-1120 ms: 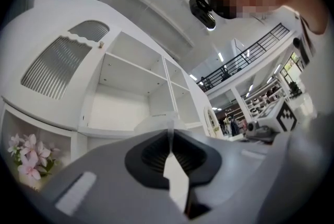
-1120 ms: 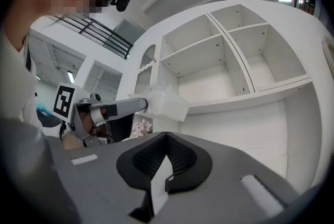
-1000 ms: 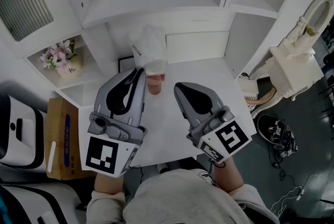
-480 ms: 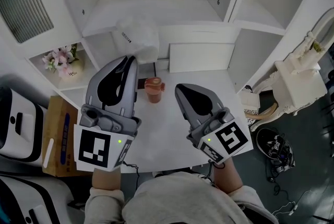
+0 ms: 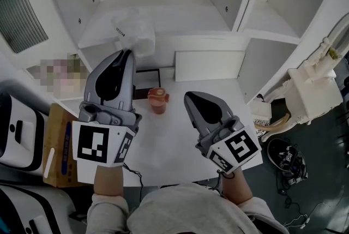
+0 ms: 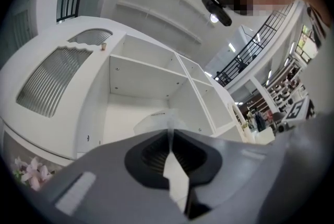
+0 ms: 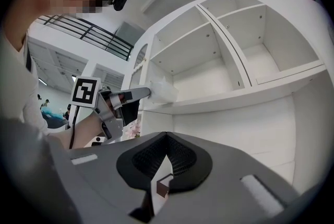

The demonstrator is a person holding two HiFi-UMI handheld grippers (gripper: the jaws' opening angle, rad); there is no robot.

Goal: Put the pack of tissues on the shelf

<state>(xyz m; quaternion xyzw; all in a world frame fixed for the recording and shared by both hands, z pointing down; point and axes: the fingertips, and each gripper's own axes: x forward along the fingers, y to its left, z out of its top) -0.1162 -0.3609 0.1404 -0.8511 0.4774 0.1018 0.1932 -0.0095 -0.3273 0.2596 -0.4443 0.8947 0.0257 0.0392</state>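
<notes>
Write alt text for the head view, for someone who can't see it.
Seen from above, the left gripper holds a white pack of tissues at the front edge of a white shelf. The right gripper hangs lower, closed and empty, over a white table where a small brown cup stands between the two grippers.

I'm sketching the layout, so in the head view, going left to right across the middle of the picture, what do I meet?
brown paper bag → left gripper, shut on the pack of tissues → reddish cup → right gripper → white ornate chair
</notes>
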